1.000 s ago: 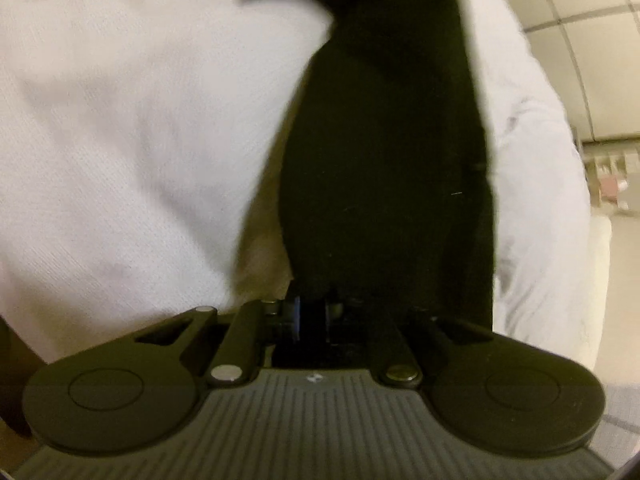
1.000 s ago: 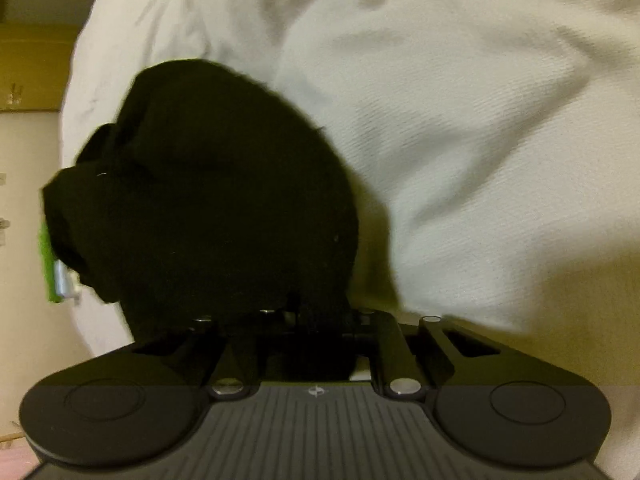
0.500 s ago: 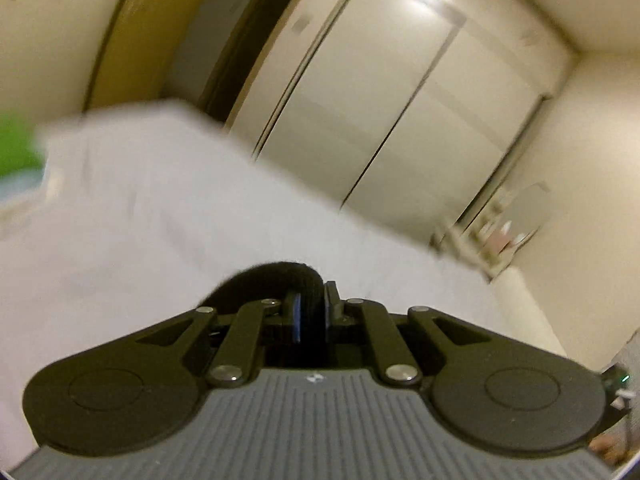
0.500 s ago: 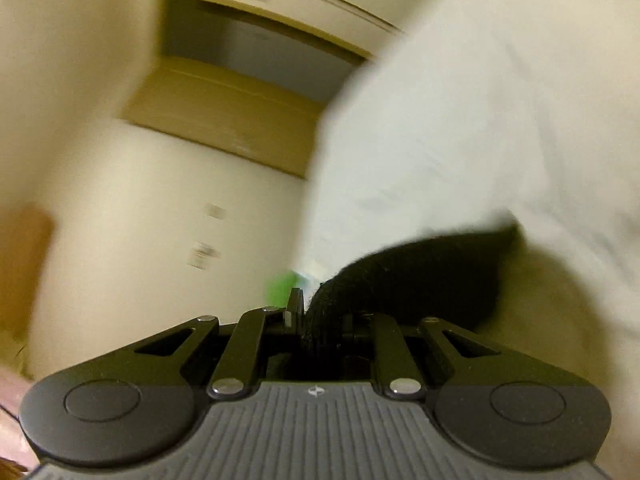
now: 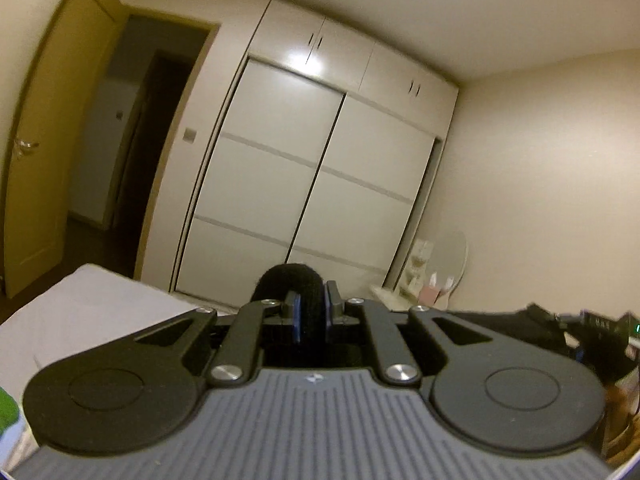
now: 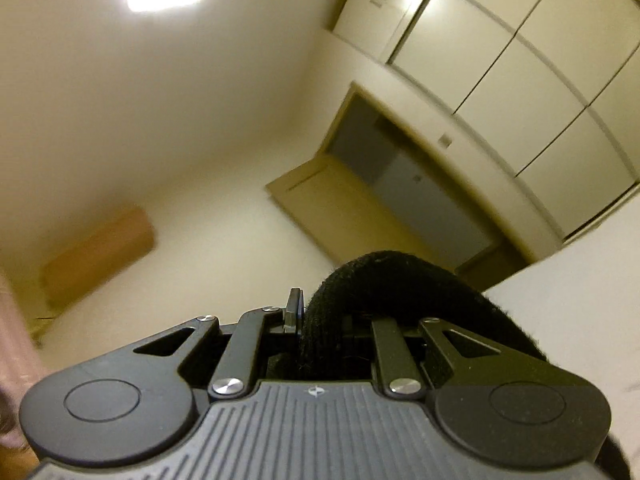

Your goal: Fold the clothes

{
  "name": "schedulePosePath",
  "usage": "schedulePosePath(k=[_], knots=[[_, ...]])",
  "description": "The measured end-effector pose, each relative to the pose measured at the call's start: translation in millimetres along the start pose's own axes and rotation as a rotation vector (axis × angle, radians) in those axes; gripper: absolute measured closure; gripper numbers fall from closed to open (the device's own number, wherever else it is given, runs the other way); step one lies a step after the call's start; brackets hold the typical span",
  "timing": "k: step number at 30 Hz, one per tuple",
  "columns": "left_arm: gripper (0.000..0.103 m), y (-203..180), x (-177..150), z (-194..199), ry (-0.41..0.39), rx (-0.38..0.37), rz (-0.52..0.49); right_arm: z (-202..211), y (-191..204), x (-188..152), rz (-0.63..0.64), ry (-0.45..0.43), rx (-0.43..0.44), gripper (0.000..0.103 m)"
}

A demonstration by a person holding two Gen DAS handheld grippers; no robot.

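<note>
A black garment (image 5: 294,280) bulges up between the pads of my left gripper (image 5: 312,314), which is shut on a fold of it and held high, pointing at the wardrobe. The same black garment (image 6: 384,276) loops over my right gripper (image 6: 320,316), which is shut on it and tilted up toward the ceiling corner; the cloth trails off down to the right. The rest of the garment hangs below, out of sight. The white bed sheet (image 5: 92,304) lies below at the lower left, and a corner of the sheet (image 6: 572,300) shows at the right.
A white sliding-door wardrobe (image 5: 312,184) fills the far wall, with an open wooden door (image 5: 44,140) and dark doorway to its left. A small dressing shelf with a mirror (image 5: 452,264) stands at the right. Something green (image 5: 8,408) lies at the lower left edge.
Both grippers have risen steeply off the bed with the black garment still clamped. The views swung from sheet and cloth close up to the room's walls, wardrobe and ceiling.
</note>
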State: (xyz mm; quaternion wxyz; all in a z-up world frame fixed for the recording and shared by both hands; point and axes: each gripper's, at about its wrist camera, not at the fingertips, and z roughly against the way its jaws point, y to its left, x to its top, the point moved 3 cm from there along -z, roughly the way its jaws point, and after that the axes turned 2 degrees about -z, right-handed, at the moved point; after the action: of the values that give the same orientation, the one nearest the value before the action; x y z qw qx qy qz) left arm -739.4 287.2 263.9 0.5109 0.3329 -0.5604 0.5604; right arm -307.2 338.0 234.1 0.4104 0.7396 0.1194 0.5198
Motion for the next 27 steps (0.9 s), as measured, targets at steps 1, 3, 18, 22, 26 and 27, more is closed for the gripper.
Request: schedulePosePath(k=[1, 3, 18, 22, 26, 27], knots=[[0.095, 16.1, -2.0, -16.7, 0.014, 0.003, -0.014, -19.4, -1.6, 2.2, -0.002, -0.004, -0.043, 0.089], [0.095, 39.7, -0.1, -45.6, 0.033, 0.006, -0.031, -55.2, -10.1, 6.6, -0.005, -0.009, -0.123, 0.089], [0.095, 57.4, 44.7, -30.2, -0.177, -0.082, -0.118, -139.4, 23.1, 32.4, 0.165, -0.163, -0.194, 0.089], [0.094, 71.8, -41.9, 11.9, -0.055, -0.073, -0.092, -97.1, 28.1, -15.7, 0.170, -0.107, -0.169, 0.089], [0.093, 100.9, -185.1, 47.8, 0.230, 0.005, 0.015, -33.3, -4.6, -119.0, 0.071, 0.065, -0.229, 0.088], [0.093, 109.1, -224.5, 54.5, 0.322, 0.032, 0.070, -12.5, -14.1, -148.4, 0.033, 0.115, -0.258, 0.088]])
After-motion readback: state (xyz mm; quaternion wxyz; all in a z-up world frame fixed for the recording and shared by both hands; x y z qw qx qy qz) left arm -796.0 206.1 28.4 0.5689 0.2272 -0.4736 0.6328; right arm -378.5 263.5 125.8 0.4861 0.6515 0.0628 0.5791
